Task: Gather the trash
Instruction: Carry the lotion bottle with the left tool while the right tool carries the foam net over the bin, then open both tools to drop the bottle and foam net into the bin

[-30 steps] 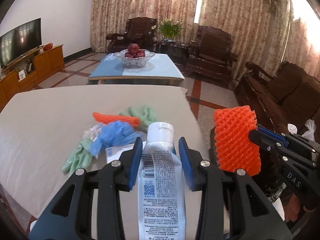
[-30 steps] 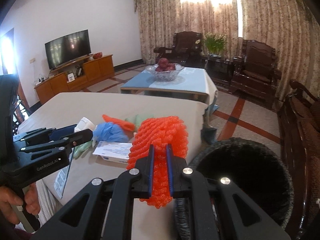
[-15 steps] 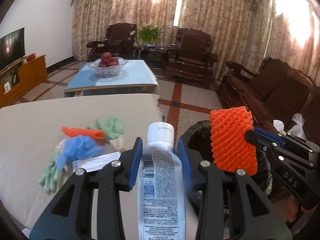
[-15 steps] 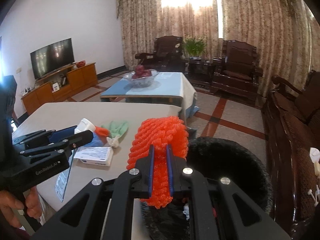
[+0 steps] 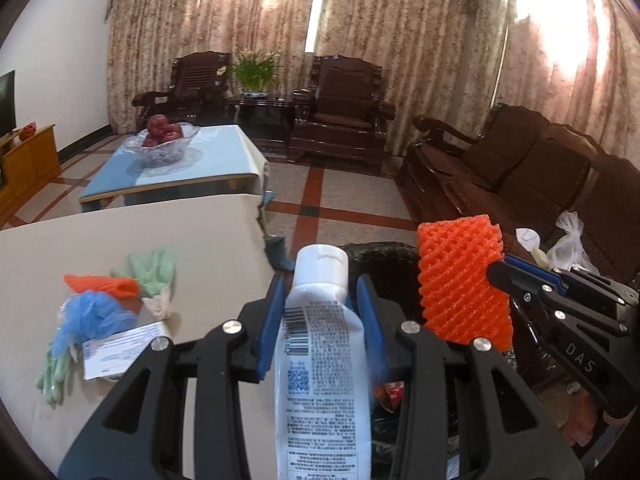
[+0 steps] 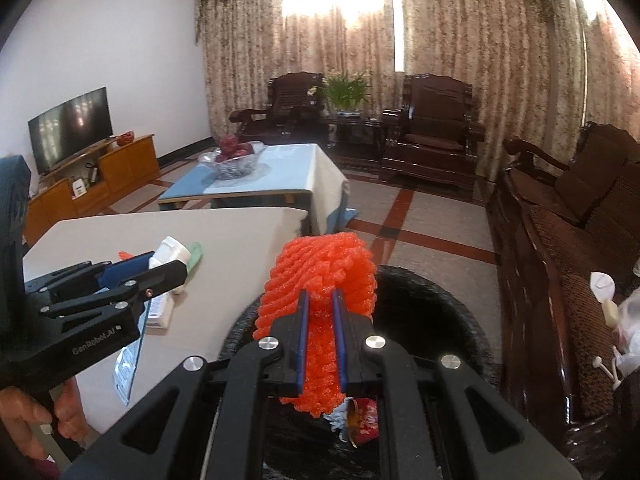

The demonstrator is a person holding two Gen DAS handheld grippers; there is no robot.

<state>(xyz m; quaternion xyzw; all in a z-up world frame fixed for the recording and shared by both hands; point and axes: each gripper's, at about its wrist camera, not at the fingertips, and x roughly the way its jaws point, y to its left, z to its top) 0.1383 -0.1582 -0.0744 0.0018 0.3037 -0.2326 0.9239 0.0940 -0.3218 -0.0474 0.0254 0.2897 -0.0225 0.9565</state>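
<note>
My left gripper [image 5: 320,296] is shut on a white squeeze tube [image 5: 320,356] with a printed label, held at the table's right edge beside a black bin [image 5: 384,254]. My right gripper [image 6: 320,304] is shut on an orange foam net [image 6: 320,280] and hangs over the black bin [image 6: 432,308], which holds some wrappers. In the left wrist view the foam net [image 5: 460,280] shows to the right of the tube. On the beige table [image 5: 160,232] lie a second orange net [image 5: 102,285], a blue wad [image 5: 94,314], green gloves [image 5: 154,270] and a white printed packet [image 5: 120,346].
A dark wooden sofa [image 6: 580,240] stands right of the bin with white plastic bits [image 5: 564,240] on it. Beyond lie a blue coffee table with a fruit bowl [image 5: 166,144], two armchairs, a plant and a TV cabinet [image 6: 92,172]. A person's hand [image 6: 36,416] holds the left gripper.
Both grippers have swung right, away from the table and toward the bin, each keeping its load. The bin now lies under the orange net and just ahead of the tube.
</note>
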